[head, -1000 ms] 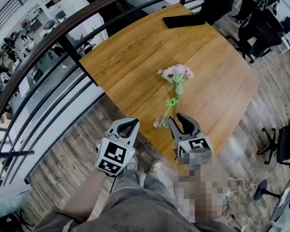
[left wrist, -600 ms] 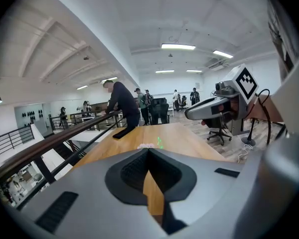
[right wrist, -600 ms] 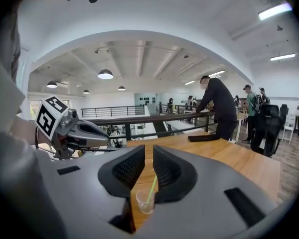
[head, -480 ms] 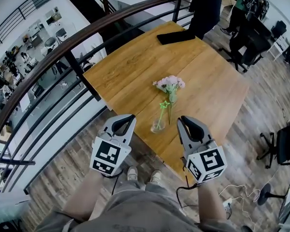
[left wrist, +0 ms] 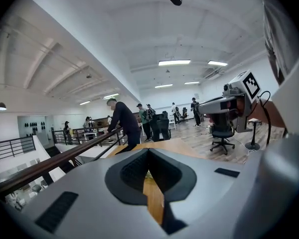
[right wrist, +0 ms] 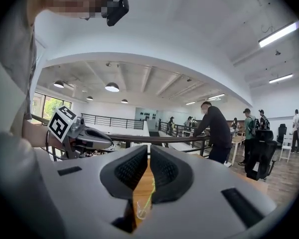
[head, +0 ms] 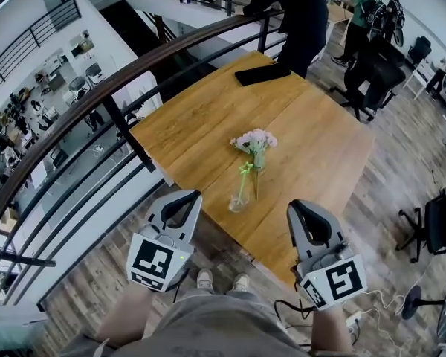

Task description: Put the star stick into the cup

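Pulled up and away from the near edge of the counter (head: 208,117), left gripper (head: 191,196) jaws clenched empty, right gripper (head: 300,205) jaws just closing on nothing, with the star stick (head: 244,171) left standing, apparently seated, in the cup (head: 236,203) beside the pink flowers (head: 256,140): placement done.

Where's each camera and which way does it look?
Head view: on head, steeply down at table, cup, star stick; left tongs, right tongs, legs show.
Left gripper view: on left tongs, across table; right tongs show.
Right gripper view: on right tongs, across table; its empty jaws just closed further.
Shared: head and right views show cup.
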`<state>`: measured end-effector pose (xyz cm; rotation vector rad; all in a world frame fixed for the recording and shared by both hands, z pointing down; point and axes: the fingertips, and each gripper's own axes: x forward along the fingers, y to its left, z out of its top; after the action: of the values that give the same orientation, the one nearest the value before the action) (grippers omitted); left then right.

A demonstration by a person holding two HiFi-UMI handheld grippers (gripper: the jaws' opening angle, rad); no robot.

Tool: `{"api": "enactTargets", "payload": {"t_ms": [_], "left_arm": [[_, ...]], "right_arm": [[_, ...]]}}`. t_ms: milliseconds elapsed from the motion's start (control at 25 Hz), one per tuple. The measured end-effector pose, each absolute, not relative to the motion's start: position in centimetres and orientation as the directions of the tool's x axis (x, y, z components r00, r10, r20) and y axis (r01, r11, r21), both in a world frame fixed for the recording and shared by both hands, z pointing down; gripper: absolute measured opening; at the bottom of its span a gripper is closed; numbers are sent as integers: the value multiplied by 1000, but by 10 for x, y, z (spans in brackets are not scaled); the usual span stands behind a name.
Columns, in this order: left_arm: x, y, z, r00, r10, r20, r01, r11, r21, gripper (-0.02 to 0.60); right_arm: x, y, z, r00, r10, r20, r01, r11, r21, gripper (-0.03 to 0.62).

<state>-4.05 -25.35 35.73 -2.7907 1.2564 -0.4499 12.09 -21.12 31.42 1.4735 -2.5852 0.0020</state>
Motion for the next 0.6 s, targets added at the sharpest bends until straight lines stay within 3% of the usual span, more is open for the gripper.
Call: {"api": "enactTargets", "payload": {"t_ms": [600], "left_arm": [[-33,-226,366,637,-730,247,-713,-680,-172,15]], "right_arm": [[117,-184,331,-540,-823,175,-831,554,42,29]]}}
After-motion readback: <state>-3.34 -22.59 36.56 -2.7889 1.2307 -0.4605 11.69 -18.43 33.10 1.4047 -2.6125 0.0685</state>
